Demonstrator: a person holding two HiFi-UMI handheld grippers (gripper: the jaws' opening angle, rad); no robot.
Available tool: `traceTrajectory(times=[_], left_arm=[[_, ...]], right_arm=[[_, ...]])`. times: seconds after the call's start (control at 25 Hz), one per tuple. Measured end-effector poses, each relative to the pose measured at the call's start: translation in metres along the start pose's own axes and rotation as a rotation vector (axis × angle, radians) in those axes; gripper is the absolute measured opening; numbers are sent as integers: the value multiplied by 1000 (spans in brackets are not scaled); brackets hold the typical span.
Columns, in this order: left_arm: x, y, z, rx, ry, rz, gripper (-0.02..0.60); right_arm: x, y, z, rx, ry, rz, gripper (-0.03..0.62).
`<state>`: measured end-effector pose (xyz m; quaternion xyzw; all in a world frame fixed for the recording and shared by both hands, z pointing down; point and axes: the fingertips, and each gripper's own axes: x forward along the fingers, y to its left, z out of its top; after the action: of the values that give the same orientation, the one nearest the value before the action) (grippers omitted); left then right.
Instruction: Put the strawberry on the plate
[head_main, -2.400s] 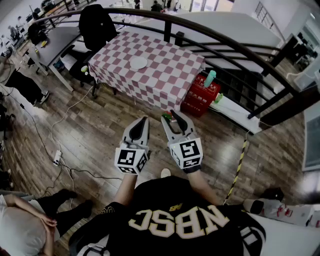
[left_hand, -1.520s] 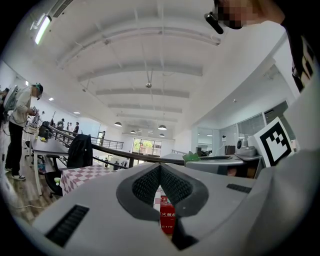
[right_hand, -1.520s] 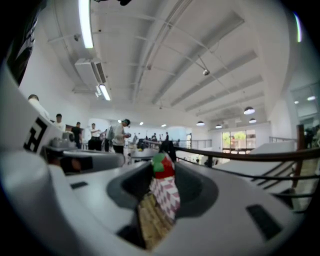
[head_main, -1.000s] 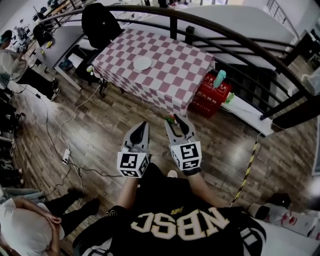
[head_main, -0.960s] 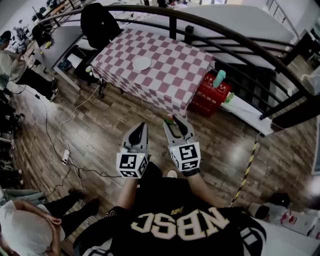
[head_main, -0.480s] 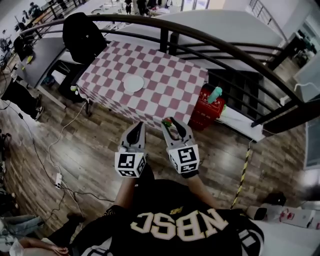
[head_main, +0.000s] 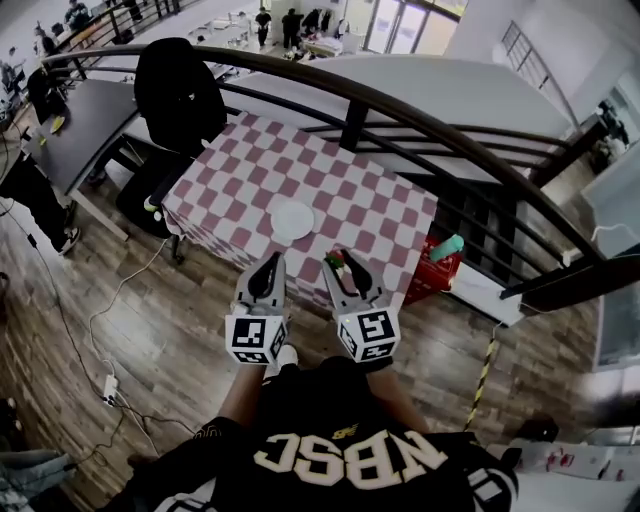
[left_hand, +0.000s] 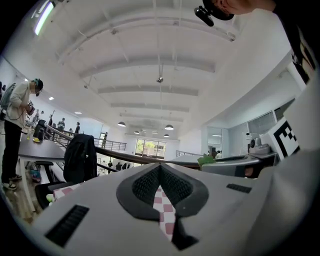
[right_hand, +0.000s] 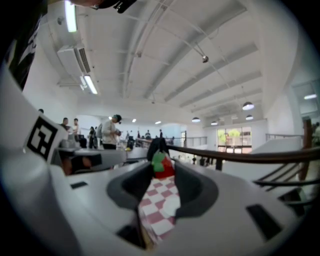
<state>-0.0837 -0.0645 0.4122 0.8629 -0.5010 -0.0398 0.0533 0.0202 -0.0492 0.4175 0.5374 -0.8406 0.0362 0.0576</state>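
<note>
Transport phase, by present judgement. Right gripper (head_main: 340, 262) clenched on strawberry (right_hand: 161, 165) at jaw tips, aloft near front edge of checkered table (head_main: 400, 215), short of white plate (head_main: 293, 220). Left gripper (left_hand: 160, 169) closed, empty. Next: advance over plate, lower, release.

Table under a red-and-white checkered cloth (head_main: 370, 215) on a dark wood plank floor (head_main: 120, 330). Curved dark railing (head_main: 420, 125) runs behind it. Black office chair draped with a black jacket (head_main: 180, 95) at the table's left end, beside a grey desk (head_main: 75, 120). Red crate (head_main: 430, 280) by the table's right end, teal bottle (head_main: 447, 247) on top. White power strip (head_main: 109, 388) with cables on the floor. Yellow-black striped tape (head_main: 484, 372) at right.
</note>
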Motion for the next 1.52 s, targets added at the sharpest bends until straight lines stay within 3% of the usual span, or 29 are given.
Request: traceTrajectory(times=[0.32, 0.56, 0.76, 0.96, 1.08, 1.24, 1.52], left_arm=[[49, 23, -22, -34, 51, -21, 12], [95, 39, -38, -29, 118, -16, 12], [120, 62, -61, 3, 171, 35, 12], [134, 86, -109, 51, 273, 55, 12], [135, 92, -136, 47, 349, 25, 12], [141, 102, -166, 98, 440, -29, 12], [146, 117, -224, 126, 562, -85, 12]], right_arm=[[52, -24, -12, 27, 42, -2, 152], [97, -57, -26, 24, 75, 45, 152], [119, -66, -64, -19, 200, 166, 152], [139, -70, -100, -115, 304, 278, 152], [143, -66, -123, -203, 373, 366, 152], [159, -66, -149, -316, 424, 477, 152], [192, -60, -217, -338, 551, 604, 152]])
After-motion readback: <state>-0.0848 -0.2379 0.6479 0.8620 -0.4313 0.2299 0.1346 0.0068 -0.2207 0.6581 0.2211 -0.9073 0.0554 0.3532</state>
